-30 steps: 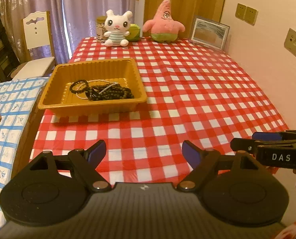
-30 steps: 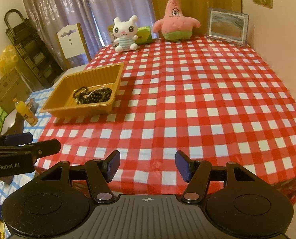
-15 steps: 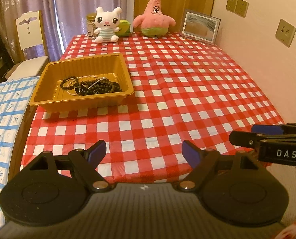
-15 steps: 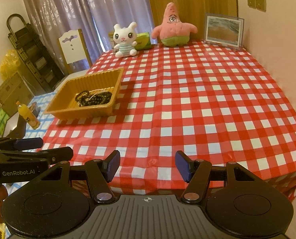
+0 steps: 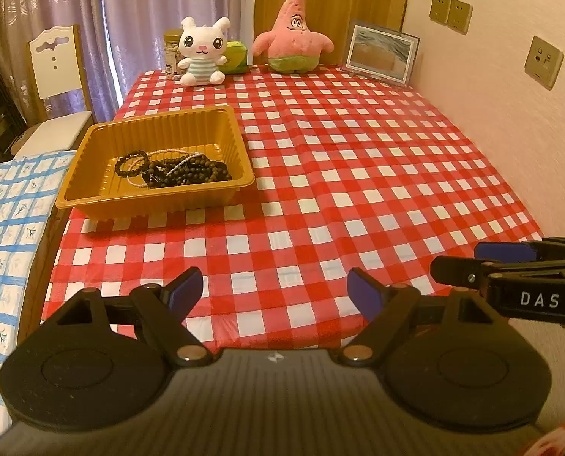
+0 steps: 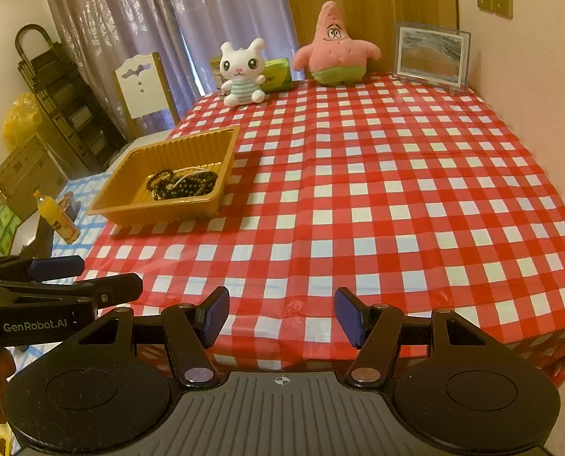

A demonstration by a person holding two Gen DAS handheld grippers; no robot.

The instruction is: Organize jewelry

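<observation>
Checked tablecloth (image 5: 358, 174), both grippers at near edge, nothing held.
Bead bracelets (image 5: 172, 170), possibly with one pale strand, lie tangled inside brown tray (image 5: 161, 205) at left; left gripper (image 5: 275, 292) and right gripper (image 6: 282, 317) both spread wide, well apart from tray.

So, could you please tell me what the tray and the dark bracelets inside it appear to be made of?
The tray looks like thin moulded plastic, amber and slightly glossy: its walls are finely ribbed and catch a soft sheen. The dark bracelets look like strings of round wooden or stone beads, dark brown to black with a dull polish; the views cannot settle which. A paler thin strand lies among them, possibly small pearl-like beads.
</observation>
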